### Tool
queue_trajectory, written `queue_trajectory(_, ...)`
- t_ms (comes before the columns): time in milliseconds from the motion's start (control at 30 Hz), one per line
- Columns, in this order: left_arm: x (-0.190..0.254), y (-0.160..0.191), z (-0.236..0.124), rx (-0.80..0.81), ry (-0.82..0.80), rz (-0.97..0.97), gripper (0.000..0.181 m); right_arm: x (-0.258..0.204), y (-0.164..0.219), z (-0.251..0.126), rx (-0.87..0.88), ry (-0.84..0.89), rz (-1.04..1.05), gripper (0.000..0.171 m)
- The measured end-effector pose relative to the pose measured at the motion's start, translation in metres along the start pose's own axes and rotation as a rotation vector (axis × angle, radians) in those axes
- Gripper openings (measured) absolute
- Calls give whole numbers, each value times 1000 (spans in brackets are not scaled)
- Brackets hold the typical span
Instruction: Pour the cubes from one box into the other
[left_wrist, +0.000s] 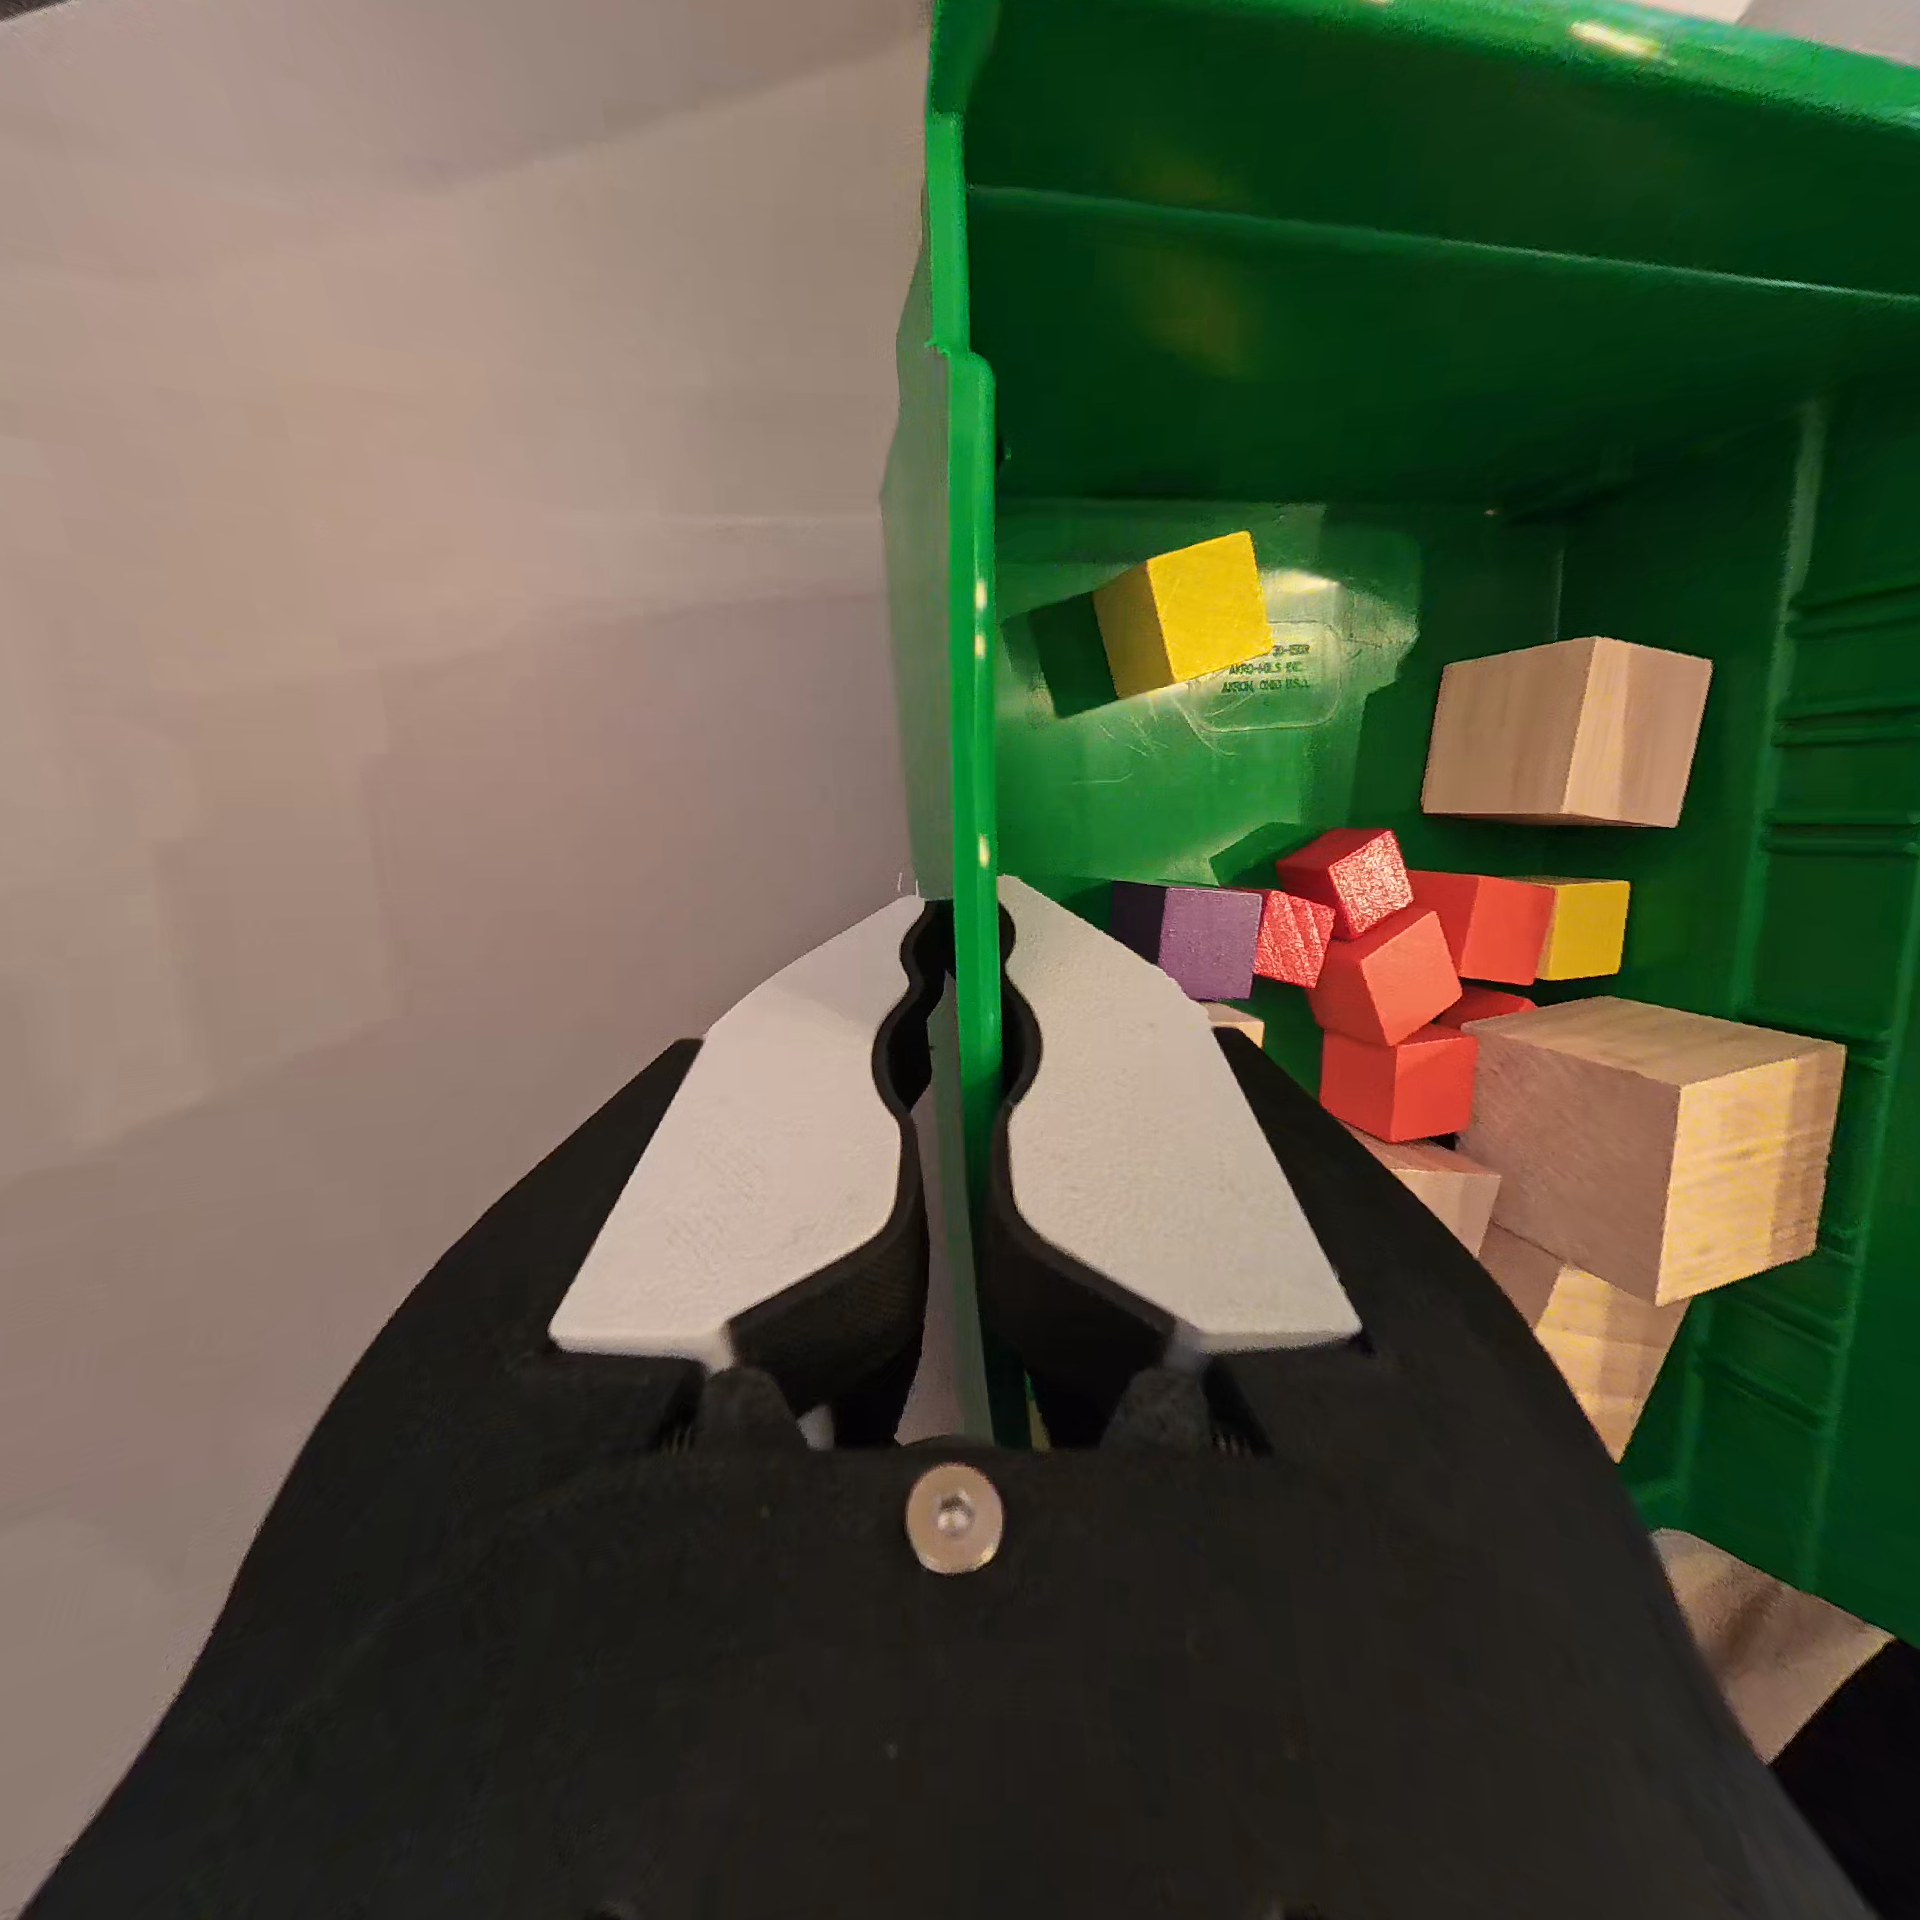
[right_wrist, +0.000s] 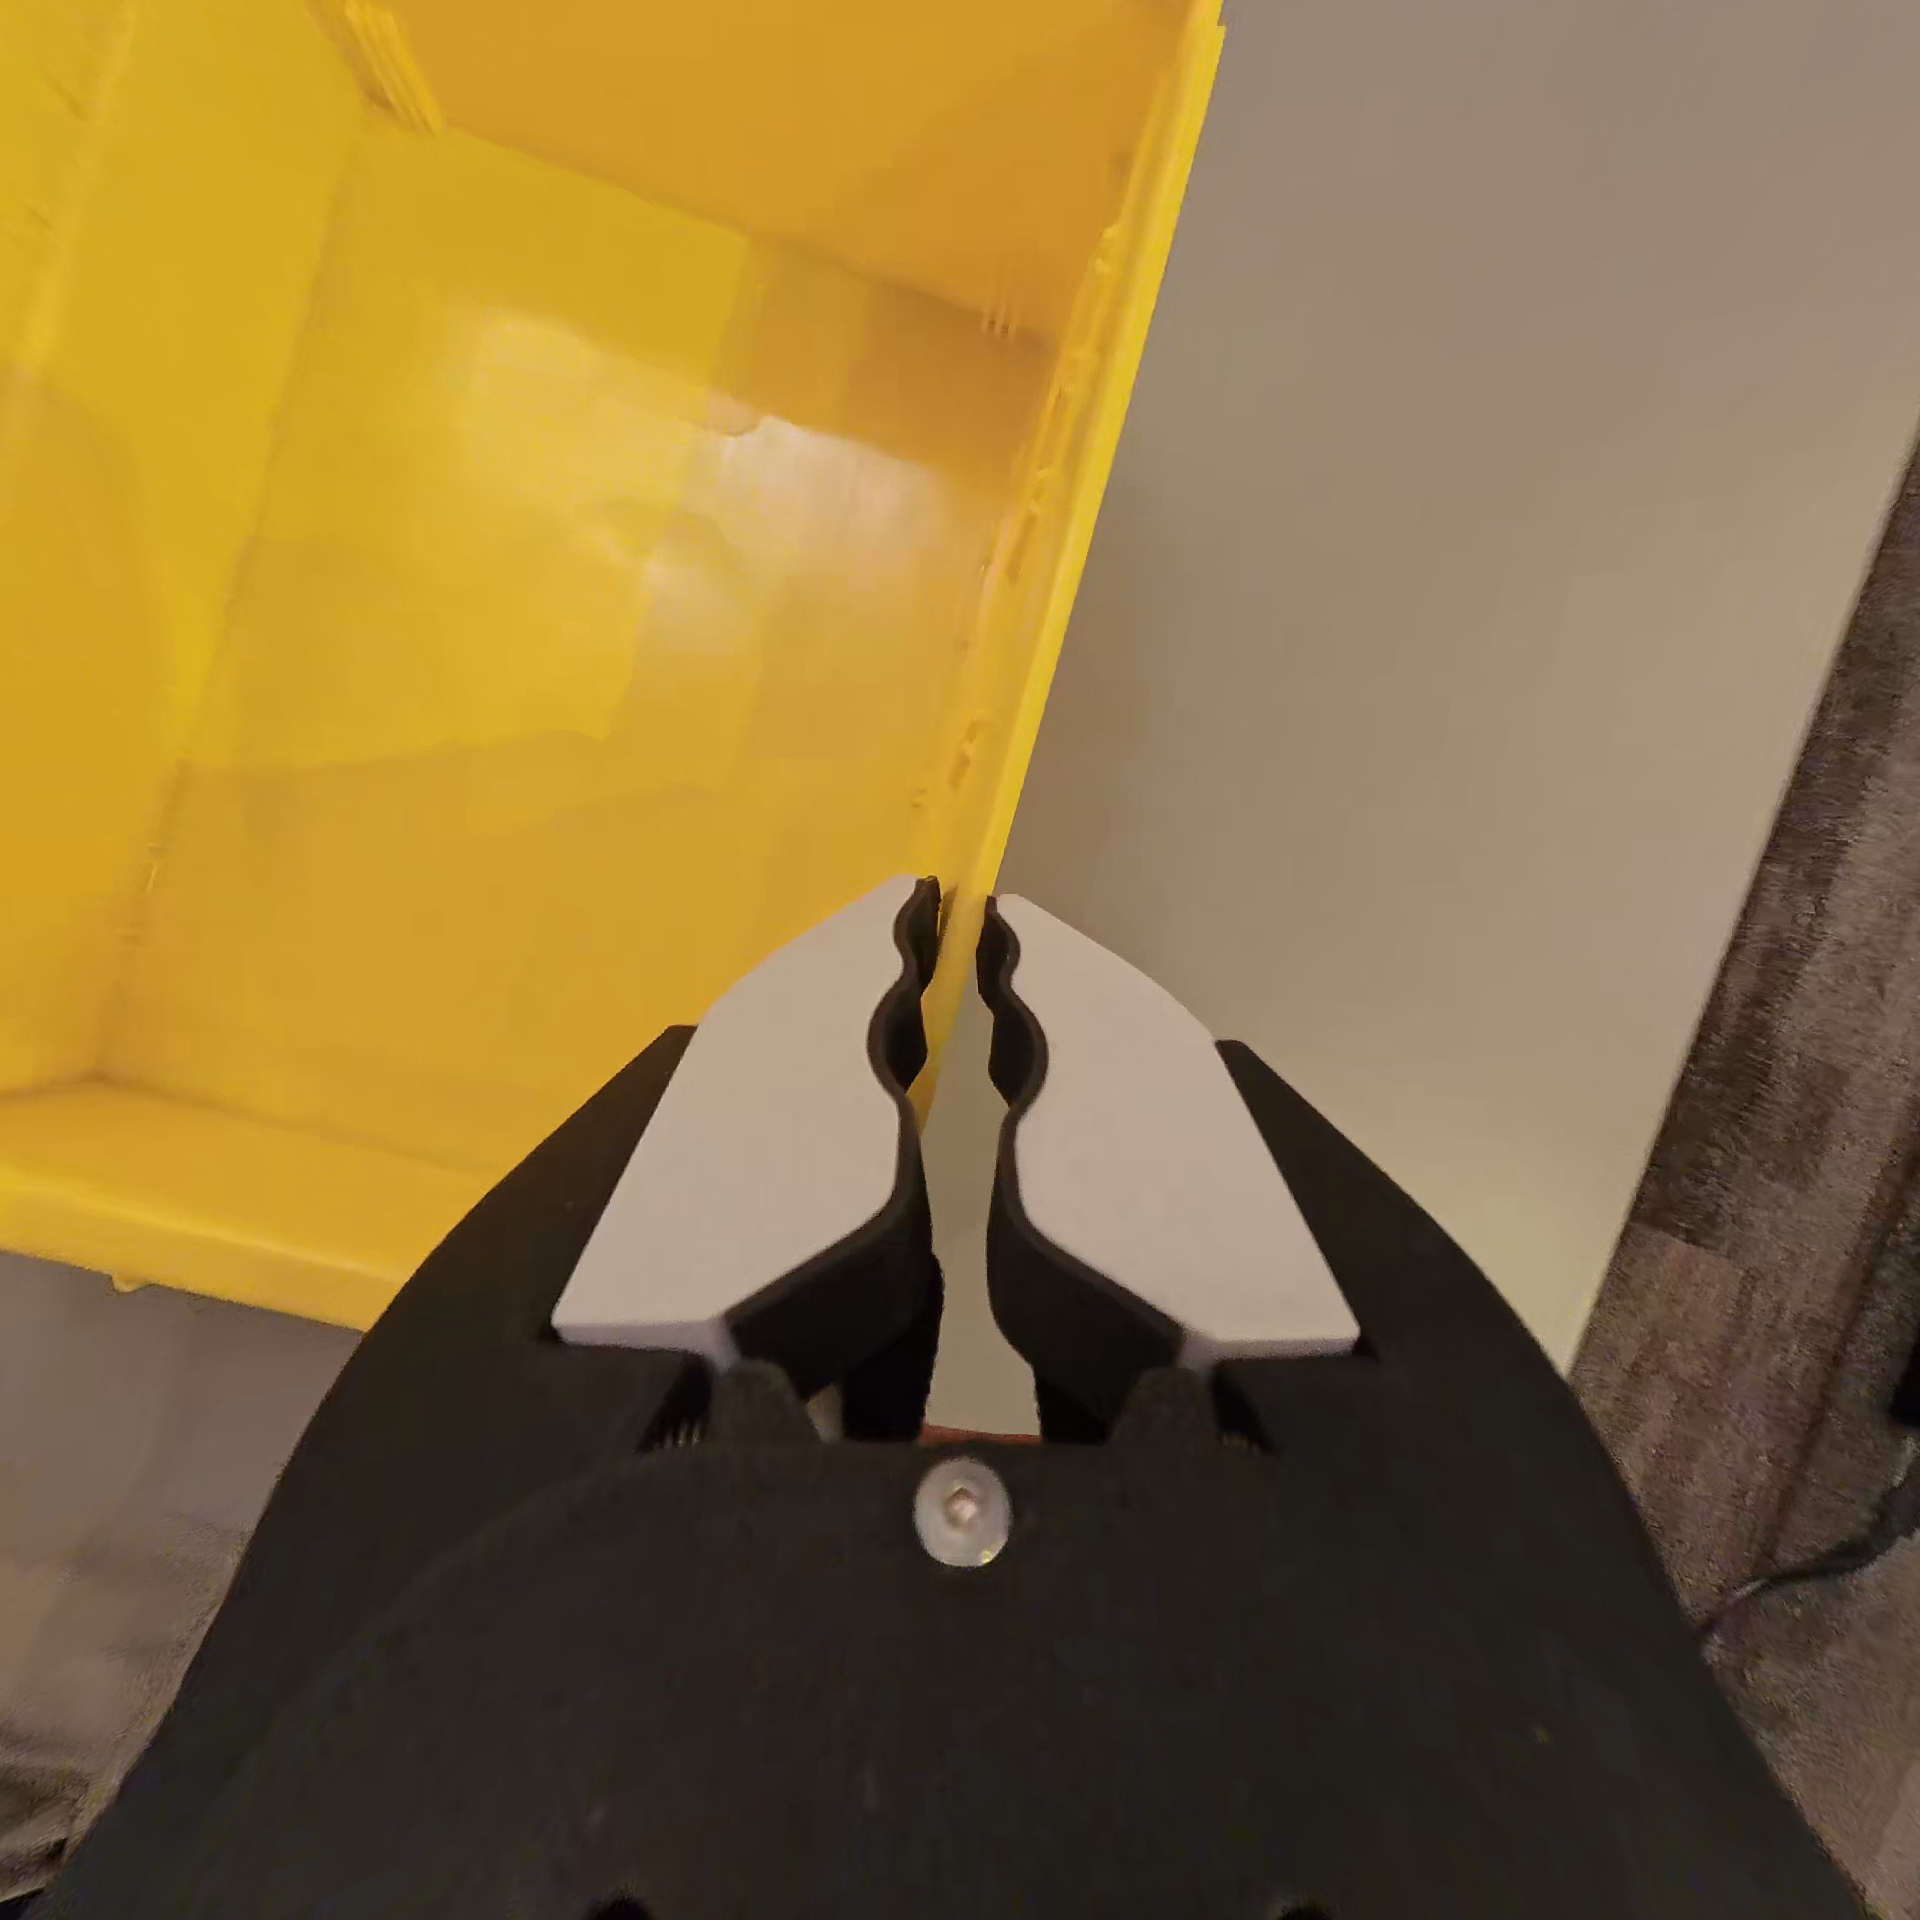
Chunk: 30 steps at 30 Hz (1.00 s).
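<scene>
Left gripper (left_wrist: 961, 914) clamped on side wall of green box (left_wrist: 1455, 364), tilted. Cubes (left_wrist: 1382, 977) heaped inside against one wall; one yellow cube (left_wrist: 1184, 608) apart. Right gripper (right_wrist: 961, 894) clamped on wall of yellow box (right_wrist: 468, 571), inside bare.

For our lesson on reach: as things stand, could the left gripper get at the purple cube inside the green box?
Probably not. The left gripper is shut on the green box's side wall, so it is busy, and that wall stands between one finger and the purple cube. It would have to let go first.
</scene>
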<state>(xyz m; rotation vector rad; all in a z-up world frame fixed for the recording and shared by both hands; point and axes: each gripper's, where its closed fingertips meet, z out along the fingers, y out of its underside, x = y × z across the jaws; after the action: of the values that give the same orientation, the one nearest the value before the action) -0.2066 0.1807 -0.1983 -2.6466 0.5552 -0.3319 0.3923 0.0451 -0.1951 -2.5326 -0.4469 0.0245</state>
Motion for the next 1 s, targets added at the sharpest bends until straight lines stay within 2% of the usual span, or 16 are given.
queue_trajectory(433,28,-24,-2,145,77,-83,6,-45,5,-8,37,6,65,3)
queue_trajectory(567,31,-27,-3,165,95,-100,6,-55,0,-13,80,65,47,31)
queue_trajectory(633,32,-30,-8,182,98,-107,6,-46,-18,-31,159,197,-3,45)
queue_trajectory(667,33,-32,-11,190,102,-111,7,-48,-31,-42,198,236,-40,52)
queue_trajectory(700,35,-35,-14,199,107,-115,7,-58,-47,-54,249,226,-62,53)
queue_trajectory(767,41,-44,-22,220,109,-116,6,-98,-84,-72,346,90,-86,54)
queue_trajectory(867,60,-64,-35,247,114,-105,7,-181,-139,-84,450,-227,-90,61)
queue_trajectory(1000,93,-92,-36,235,114,-115,6,-250,-198,-62,433,-425,-87,65)
